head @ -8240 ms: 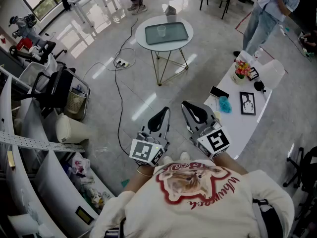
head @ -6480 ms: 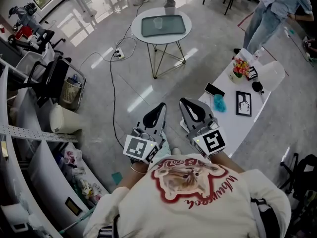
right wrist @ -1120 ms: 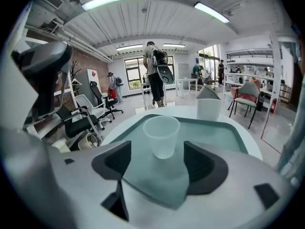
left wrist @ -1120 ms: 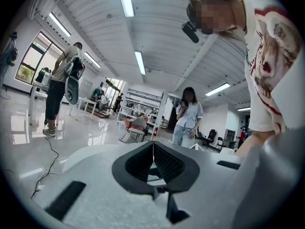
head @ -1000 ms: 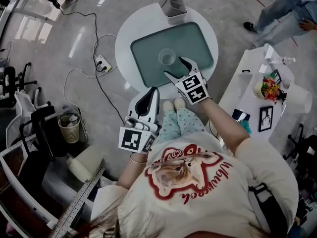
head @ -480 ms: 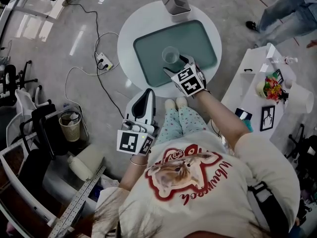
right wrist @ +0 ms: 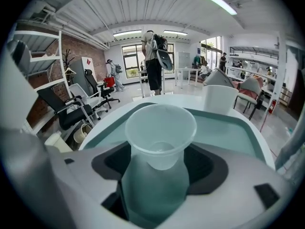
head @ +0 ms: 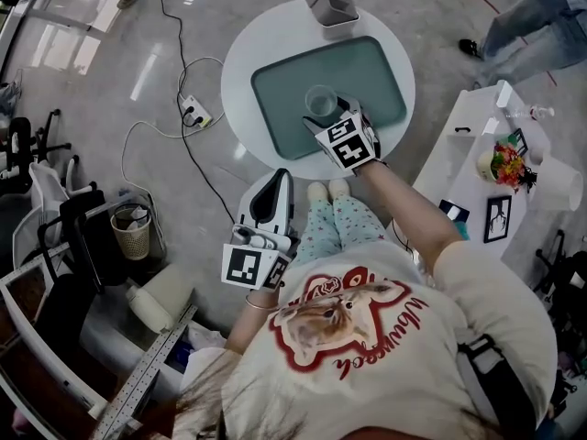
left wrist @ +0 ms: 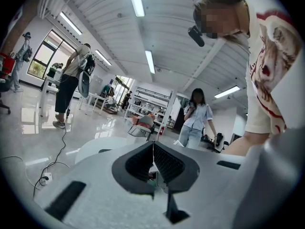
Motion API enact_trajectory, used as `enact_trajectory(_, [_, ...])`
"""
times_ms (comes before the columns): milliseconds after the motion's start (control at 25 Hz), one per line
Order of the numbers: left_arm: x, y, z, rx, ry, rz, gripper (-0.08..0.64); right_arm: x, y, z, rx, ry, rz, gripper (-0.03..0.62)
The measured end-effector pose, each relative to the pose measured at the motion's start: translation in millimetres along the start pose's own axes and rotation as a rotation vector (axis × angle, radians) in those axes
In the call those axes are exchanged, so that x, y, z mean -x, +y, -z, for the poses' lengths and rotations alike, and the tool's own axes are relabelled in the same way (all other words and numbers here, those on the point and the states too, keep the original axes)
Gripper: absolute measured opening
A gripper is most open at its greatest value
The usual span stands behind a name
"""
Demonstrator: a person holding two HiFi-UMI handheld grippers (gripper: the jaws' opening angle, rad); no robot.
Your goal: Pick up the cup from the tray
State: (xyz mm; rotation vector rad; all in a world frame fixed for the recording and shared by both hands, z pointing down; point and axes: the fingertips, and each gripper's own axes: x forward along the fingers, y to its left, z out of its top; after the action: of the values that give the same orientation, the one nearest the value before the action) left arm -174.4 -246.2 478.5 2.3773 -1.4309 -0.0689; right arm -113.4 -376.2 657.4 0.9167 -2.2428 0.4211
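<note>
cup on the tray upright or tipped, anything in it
Upright and empty: the cup has its rim up and bare bottom showing, standing on the tray between the open right tongs.

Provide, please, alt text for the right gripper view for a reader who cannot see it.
A clear, empty plastic cup stands upright on a green tray, between the open jaws of the right gripper, which is not closed on it. Behind the tray stands a pale container, with an office space beyond.
</note>
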Motion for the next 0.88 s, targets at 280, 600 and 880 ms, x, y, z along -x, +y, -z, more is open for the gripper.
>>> enact_trajectory(280, [3.6, 2.6, 0.7, 0.008, -0.001, -0.01, 0.015, -8.5, -0.1, -2.6, -0.029, -0.004, 0.004, 0.318])
enact_trajectory(600, [9.7, 1.2, 6.4, 0.014, 0.01, -0.009, 0.015, -14.8, -5.1, -6.7, -0.016, -0.007, 0.024, 0.316])
enact_trajectory(880, [12.8, 2.0, 2.9, 0.008, 0.005, -0.019, 0.015, -15.6, -10.8, -9.8, -0.017, -0.031, 0.066, 0.314])
